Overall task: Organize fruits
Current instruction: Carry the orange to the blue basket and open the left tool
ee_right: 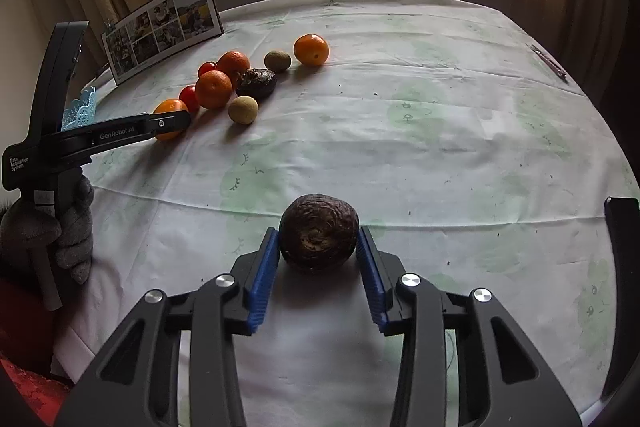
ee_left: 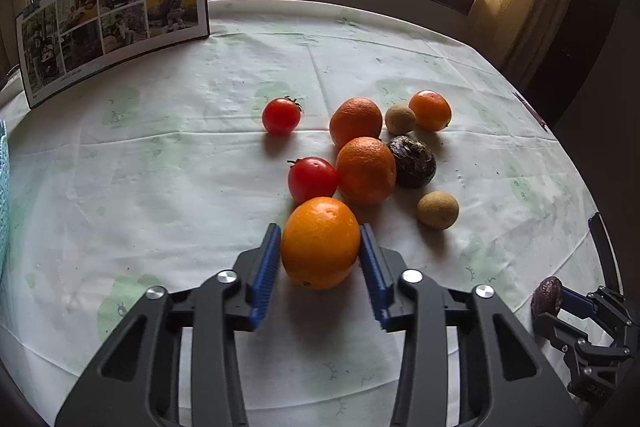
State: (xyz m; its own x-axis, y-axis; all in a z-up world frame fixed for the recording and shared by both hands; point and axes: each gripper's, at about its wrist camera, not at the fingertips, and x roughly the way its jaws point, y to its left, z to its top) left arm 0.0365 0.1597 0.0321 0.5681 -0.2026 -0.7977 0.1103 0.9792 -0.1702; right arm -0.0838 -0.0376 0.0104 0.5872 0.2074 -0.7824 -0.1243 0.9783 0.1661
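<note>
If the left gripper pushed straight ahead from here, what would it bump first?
The left gripper already brackets an orange; carried forward, that would probably strike the near tomato or the next orange.

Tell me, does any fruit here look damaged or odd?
Yes. The dark fruit between the right gripper pads looks shrivelled and wrinkled. Another dark fruit in the pile is wrinkled too. The oranges and tomatoes look sound.

The left gripper (ee_right: 170,125), seen from the right wrist, carried "GenRobot.AI" in white along its arm and "Data Acquisition System" on the block above its handle. The photo board (ee_left: 114,23) propped at the table's far edge bore the heading "MEET"; its smaller print was probably a caption, too blurred to read.
</note>
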